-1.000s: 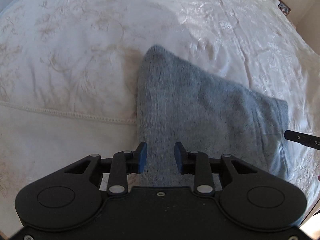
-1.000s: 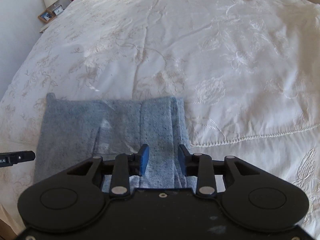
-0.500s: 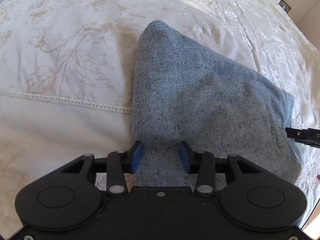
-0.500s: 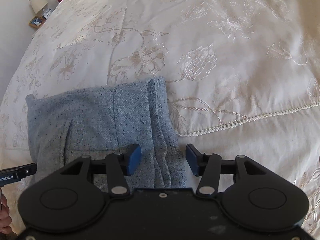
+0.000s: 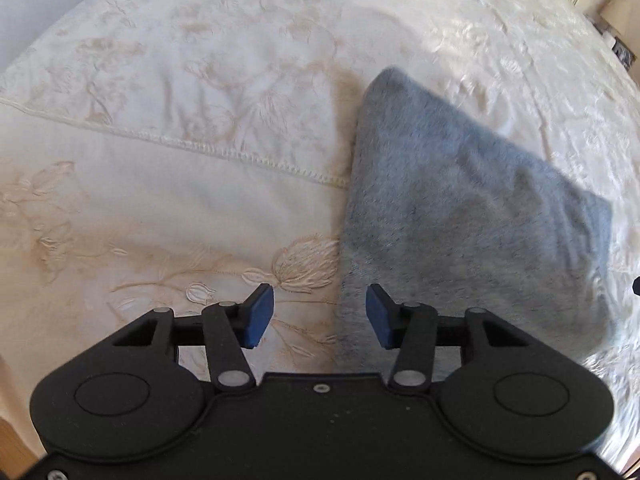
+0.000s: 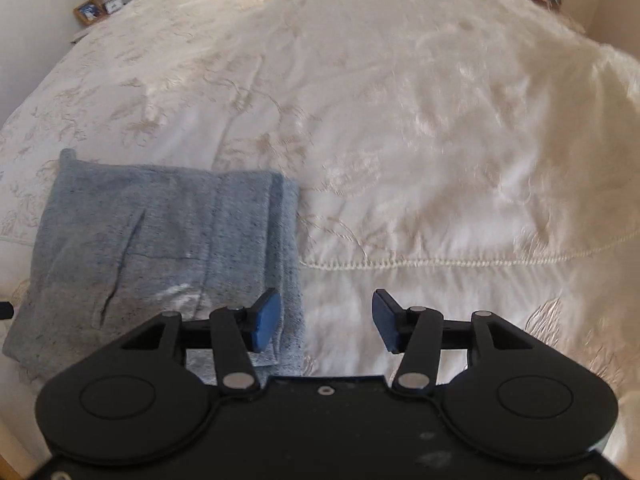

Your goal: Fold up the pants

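While the folded pants (image 5: pixel 460 208) lie on the bedspread (image 5: pixel 180 200), the left gripper (image 5: pixel 320 316) and right gripper (image 6: pixel 326 322) gape wide at opposite edges, gripping nothing.

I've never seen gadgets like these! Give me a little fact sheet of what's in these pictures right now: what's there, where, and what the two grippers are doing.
surface: white embroidered bedspread
garment: grey-blue knit pants, folded into a compact rectangle, lying flat on the bedspread
left gripper: open, holding nothing, at the pants' left edge
right gripper: open, holding nothing, at the pants' right edge
background: framed photos beside the bed
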The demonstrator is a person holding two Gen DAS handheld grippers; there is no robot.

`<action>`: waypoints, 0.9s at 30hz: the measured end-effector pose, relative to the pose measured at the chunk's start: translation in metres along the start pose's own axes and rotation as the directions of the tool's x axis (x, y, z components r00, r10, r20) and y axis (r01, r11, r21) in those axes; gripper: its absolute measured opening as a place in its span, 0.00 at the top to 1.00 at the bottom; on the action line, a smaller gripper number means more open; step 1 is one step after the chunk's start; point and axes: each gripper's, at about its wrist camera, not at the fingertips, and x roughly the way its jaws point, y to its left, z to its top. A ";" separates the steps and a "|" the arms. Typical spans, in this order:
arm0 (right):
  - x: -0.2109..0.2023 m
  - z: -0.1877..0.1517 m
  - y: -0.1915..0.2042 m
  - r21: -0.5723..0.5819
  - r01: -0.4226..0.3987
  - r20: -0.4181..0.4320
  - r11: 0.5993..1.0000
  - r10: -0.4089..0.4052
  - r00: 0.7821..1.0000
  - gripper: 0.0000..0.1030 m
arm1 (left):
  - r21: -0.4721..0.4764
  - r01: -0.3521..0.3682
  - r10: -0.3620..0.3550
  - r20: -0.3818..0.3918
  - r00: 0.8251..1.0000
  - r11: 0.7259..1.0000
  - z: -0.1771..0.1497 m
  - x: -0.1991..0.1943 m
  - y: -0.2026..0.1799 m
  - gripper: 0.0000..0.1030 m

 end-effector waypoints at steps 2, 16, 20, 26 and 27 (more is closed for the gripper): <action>-0.021 -0.001 0.012 -0.051 -0.002 0.049 0.999 0.004 0.999 0.48 | 0.015 -0.008 0.008 0.034 0.999 1.000 -0.004 -0.018 -0.014 0.46; -0.121 -0.024 0.047 -0.060 -0.078 0.120 0.995 0.085 0.989 0.48 | 0.076 -0.032 0.028 0.049 0.998 0.997 -0.037 -0.085 -0.108 0.45; -0.136 -0.032 0.043 -0.031 -0.089 0.123 0.996 0.092 0.988 0.48 | 0.076 -0.034 0.033 0.023 0.999 0.997 -0.047 -0.093 -0.115 0.44; -0.146 -0.040 0.033 0.030 -0.100 0.121 0.995 0.096 0.988 0.48 | 0.073 -0.041 0.039 0.025 0.999 0.996 -0.057 -0.103 -0.121 0.44; -0.148 -0.040 0.032 0.035 -0.102 0.125 0.994 0.097 0.987 0.48 | 0.074 -0.044 0.042 0.031 0.999 0.996 -0.057 -0.105 -0.122 0.45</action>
